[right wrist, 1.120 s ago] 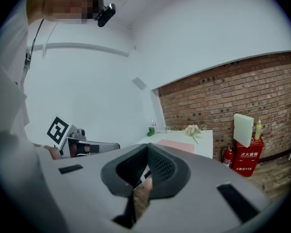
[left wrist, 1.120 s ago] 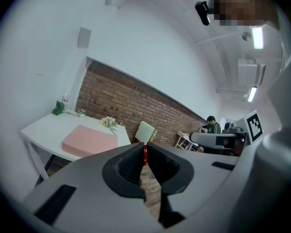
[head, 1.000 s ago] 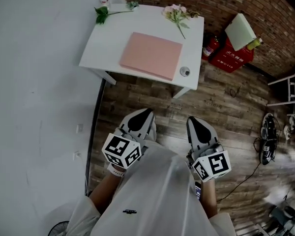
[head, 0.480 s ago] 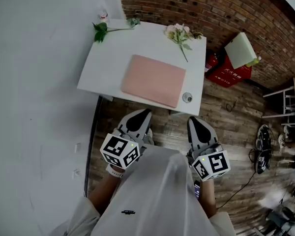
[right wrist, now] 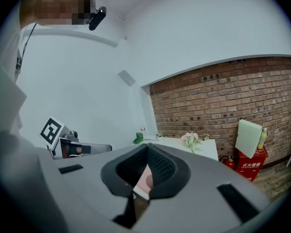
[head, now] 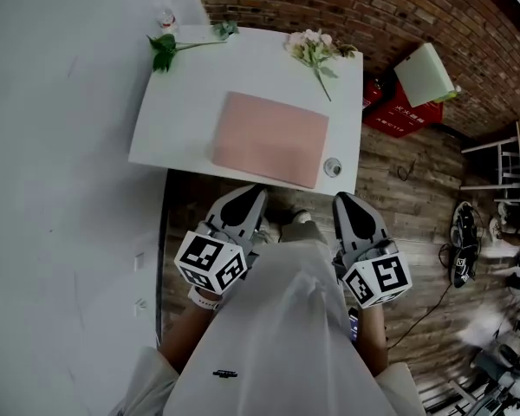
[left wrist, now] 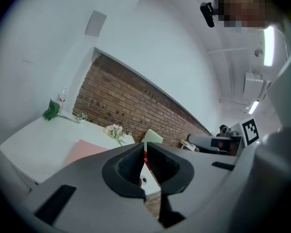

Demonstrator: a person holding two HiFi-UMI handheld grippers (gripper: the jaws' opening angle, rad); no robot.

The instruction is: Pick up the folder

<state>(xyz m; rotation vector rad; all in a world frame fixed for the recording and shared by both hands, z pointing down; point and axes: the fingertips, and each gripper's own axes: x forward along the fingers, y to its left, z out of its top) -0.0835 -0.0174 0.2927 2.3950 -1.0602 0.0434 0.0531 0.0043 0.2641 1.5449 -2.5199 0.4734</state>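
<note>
A flat pink folder (head: 270, 139) lies on the white table (head: 178, 120), towards its near right part. Both grippers hang just short of the table's near edge, above the wooden floor. My left gripper (head: 253, 194) is shut and empty, pointing at the folder's near left part. My right gripper (head: 347, 201) is shut and empty too, in line with the table's near right corner. In the left gripper view the folder (left wrist: 85, 152) shows left of the closed gripper (left wrist: 144, 147). In the right gripper view a strip of the folder (right wrist: 144, 177) shows below the closed gripper (right wrist: 146, 148).
A pink flower bunch (head: 312, 47) and a green leafy sprig (head: 168, 47) lie at the table's far edge. A small round object (head: 332, 166) sits by the near right corner. A red extinguisher box (head: 400, 113) stands at the brick wall; cables and shoes (head: 464, 250) lie at right.
Both grippers have moved forward side by side towards the table, whose near edge now lies just ahead of their tips. Both stayed shut and empty.
</note>
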